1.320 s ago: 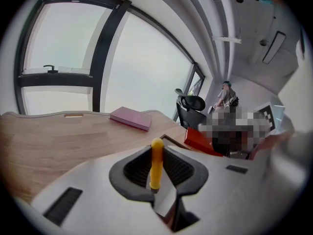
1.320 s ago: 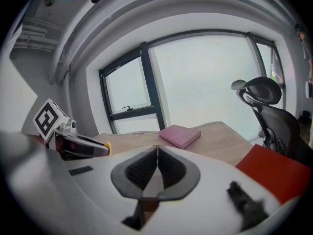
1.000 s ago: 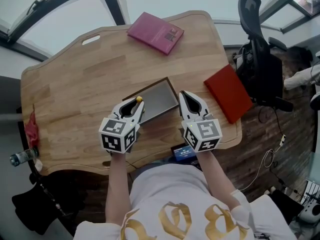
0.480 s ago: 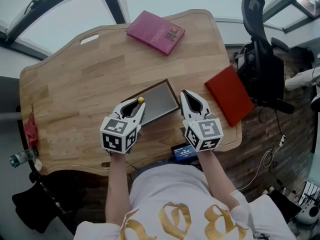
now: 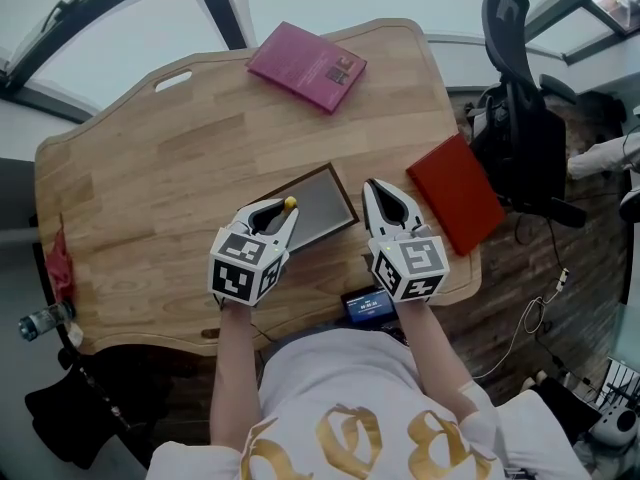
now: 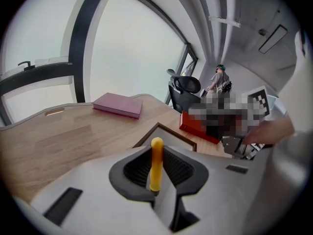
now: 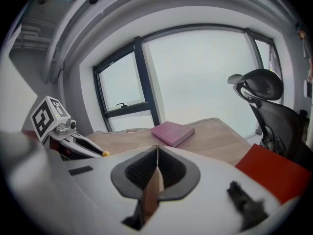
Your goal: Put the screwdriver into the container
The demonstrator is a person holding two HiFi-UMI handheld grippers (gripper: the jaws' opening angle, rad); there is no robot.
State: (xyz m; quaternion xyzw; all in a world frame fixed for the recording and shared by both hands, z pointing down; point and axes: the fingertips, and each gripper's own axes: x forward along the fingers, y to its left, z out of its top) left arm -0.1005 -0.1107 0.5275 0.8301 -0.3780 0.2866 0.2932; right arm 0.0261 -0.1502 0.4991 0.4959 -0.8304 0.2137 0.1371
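Observation:
A yellow-handled screwdriver (image 6: 156,161) stands between the pads of my left gripper (image 6: 156,182), which is shut on it. From above, the yellow end (image 5: 290,203) pokes out at the left gripper's (image 5: 281,214) tips, over the near left edge of the container (image 5: 322,200). The container is a shallow grey tray with a dark frame (image 6: 162,128), lying on the wooden table. My right gripper (image 5: 376,192) hovers just right of the tray. Its jaws (image 7: 156,166) are shut with nothing between them.
A pink book (image 5: 307,65) lies at the table's far side and a red book (image 5: 455,187) at its right edge. A black office chair (image 5: 520,98) stands to the right. A small lit screen (image 5: 367,305) sits at the near edge.
My left gripper has edged a little to the right with the screwdriver, closer over the tray's edge. The right gripper has barely moved.

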